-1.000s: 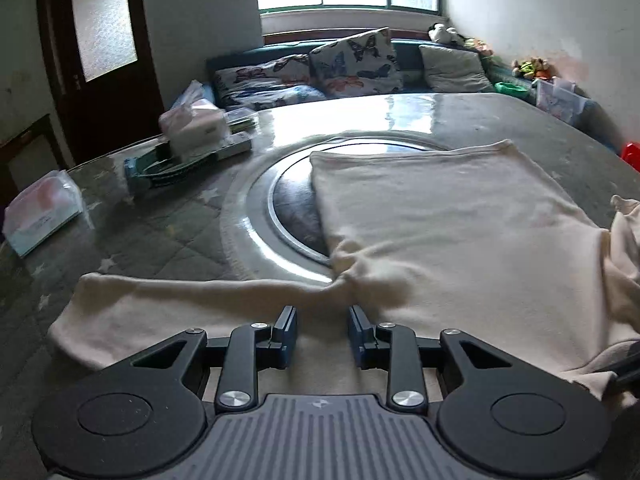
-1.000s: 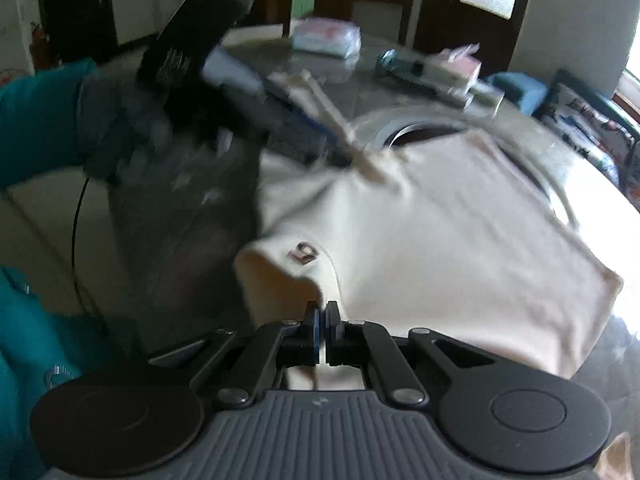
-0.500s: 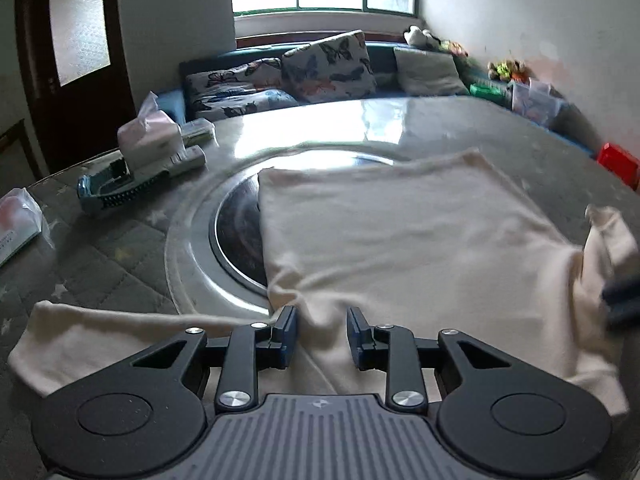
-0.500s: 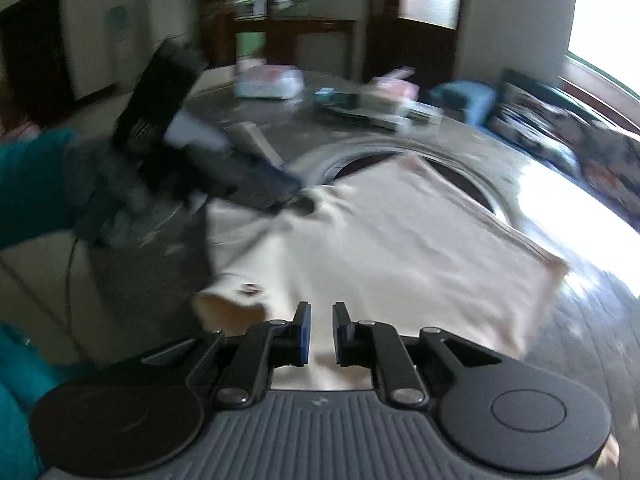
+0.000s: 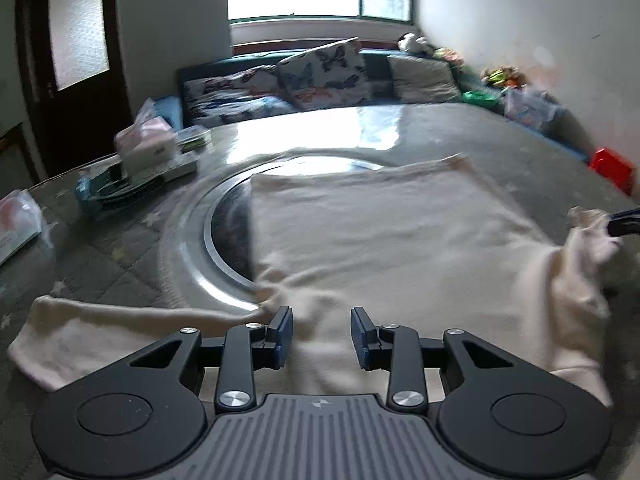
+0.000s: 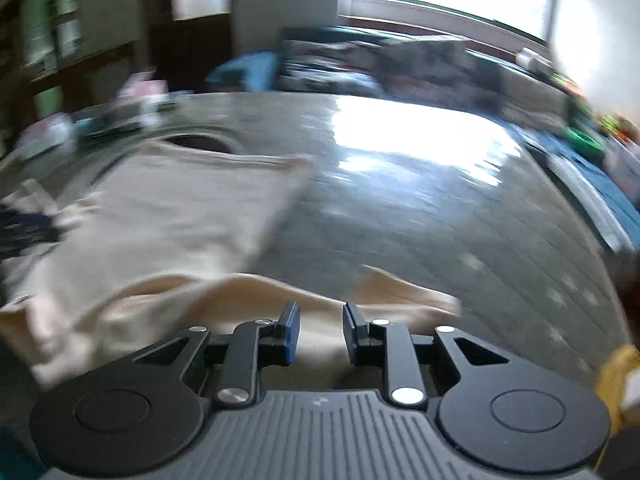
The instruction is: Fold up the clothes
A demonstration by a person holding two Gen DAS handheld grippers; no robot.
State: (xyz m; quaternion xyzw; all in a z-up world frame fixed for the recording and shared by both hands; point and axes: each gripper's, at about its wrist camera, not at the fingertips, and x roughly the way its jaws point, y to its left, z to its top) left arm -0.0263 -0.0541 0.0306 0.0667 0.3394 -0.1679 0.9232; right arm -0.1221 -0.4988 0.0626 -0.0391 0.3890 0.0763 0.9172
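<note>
A cream long-sleeved top point(image 5: 380, 232) lies spread on the round table point(image 5: 460, 128), one sleeve point(image 5: 100, 328) stretched out to the left. My left gripper point(image 5: 321, 330) hovers low over its near edge. Its jaws are opening, and cloth lies under the gap, not pinched. In the blurred right wrist view the top point(image 6: 168, 208) lies at the left and its other sleeve point(image 6: 248, 300) lies rumpled ahead of my right gripper point(image 6: 318, 330). Those jaws are opening too, with no cloth between the pads. A dark tip of that gripper point(image 5: 624, 224) shows beside a raised fold.
A metal turntable ring point(image 5: 216, 236) sits under the top. A tissue box point(image 5: 144, 144), a blue tray point(image 5: 104, 196) and a plastic packet point(image 5: 16, 228) stand at the table's left. Behind it is a sofa with cushions point(image 5: 320, 76); a red box point(image 5: 612, 168) is at the right.
My right gripper went from shut to open and swung right, from the collar area to the far sleeve. My left gripper shifted a little and its jaws stand slightly wider.
</note>
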